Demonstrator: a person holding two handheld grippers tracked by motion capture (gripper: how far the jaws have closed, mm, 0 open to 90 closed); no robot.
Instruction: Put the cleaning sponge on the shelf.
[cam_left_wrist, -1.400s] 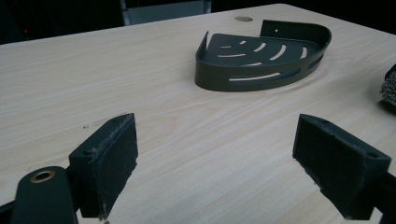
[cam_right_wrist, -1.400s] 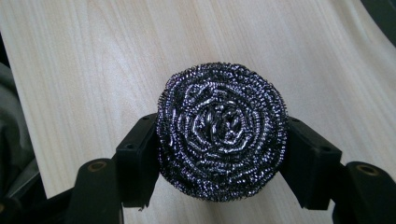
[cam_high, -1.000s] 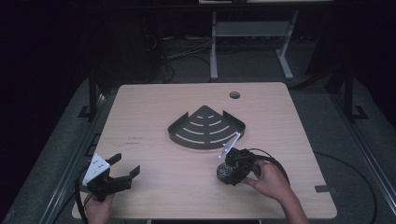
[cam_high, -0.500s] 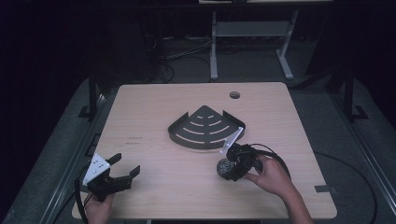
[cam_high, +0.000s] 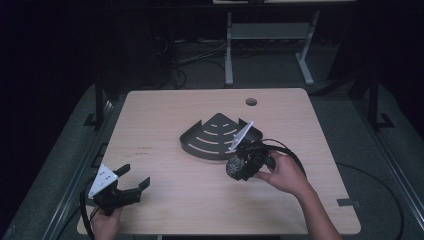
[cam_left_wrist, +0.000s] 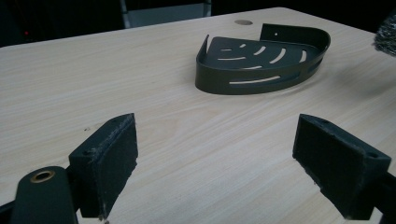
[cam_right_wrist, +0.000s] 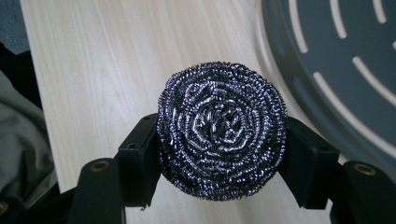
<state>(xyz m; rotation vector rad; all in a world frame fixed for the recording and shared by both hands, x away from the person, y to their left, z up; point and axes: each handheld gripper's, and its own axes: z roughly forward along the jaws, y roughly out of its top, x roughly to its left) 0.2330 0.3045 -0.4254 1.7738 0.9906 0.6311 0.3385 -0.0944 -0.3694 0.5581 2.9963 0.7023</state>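
Left claw rests released at the lower left of the high view, jaws wide over bare bench. Right claw is clenched on the steel scourer, held just off the bench at frame centre. I judge this the carry step; next I must clear the rim of the dark corner caddy just beyond, then lower and let go. Scourer: round, tightly coiled, shiny wire, springy-looking.
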